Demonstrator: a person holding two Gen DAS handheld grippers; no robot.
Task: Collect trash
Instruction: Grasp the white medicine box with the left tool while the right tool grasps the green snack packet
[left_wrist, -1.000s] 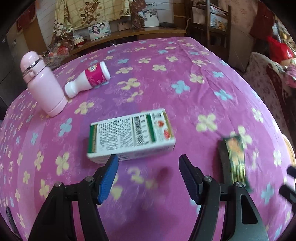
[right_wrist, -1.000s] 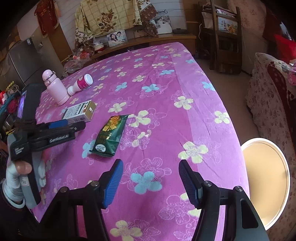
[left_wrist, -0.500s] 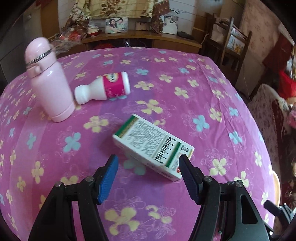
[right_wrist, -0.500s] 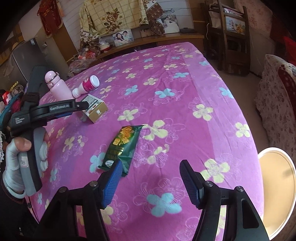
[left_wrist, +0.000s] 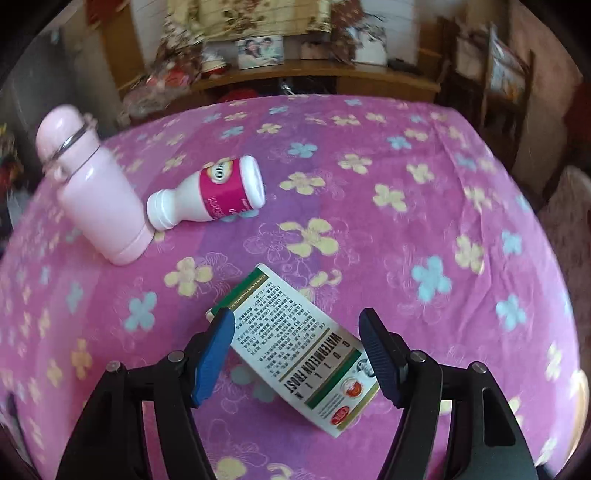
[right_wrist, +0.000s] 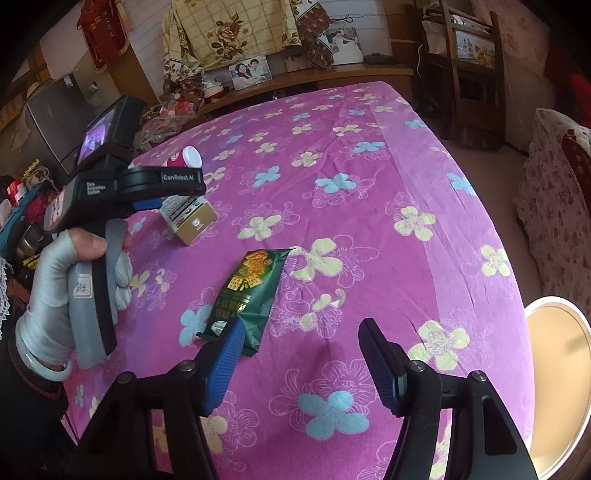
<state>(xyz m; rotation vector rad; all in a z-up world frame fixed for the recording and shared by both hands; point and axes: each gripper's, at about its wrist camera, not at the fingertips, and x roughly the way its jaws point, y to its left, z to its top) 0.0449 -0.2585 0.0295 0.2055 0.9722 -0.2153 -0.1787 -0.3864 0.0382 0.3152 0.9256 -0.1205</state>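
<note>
A white and green carton (left_wrist: 295, 347) lies flat on the purple flowered tablecloth (left_wrist: 388, 221), between the open fingers of my left gripper (left_wrist: 297, 350), which hovers over it. It also shows in the right wrist view (right_wrist: 188, 218), under the left gripper (right_wrist: 147, 188). A white bottle with a pink label (left_wrist: 214, 194) lies on its side beyond. A dark green snack wrapper (right_wrist: 243, 291) lies by the left fingertip (right_wrist: 225, 354) of my open, empty right gripper (right_wrist: 303, 354).
A pink flask (left_wrist: 92, 192) stands upright left of the lying bottle, touching its neck. A round cream bin (right_wrist: 557, 384) stands on the floor off the table's right edge. A wooden shelf (right_wrist: 295, 81), chairs (right_wrist: 469, 62) and a sofa (right_wrist: 557, 206) surround the table.
My left gripper has moved forward over the carton, which now sits between its fingers. My right gripper has moved closer to the green wrapper.
</note>
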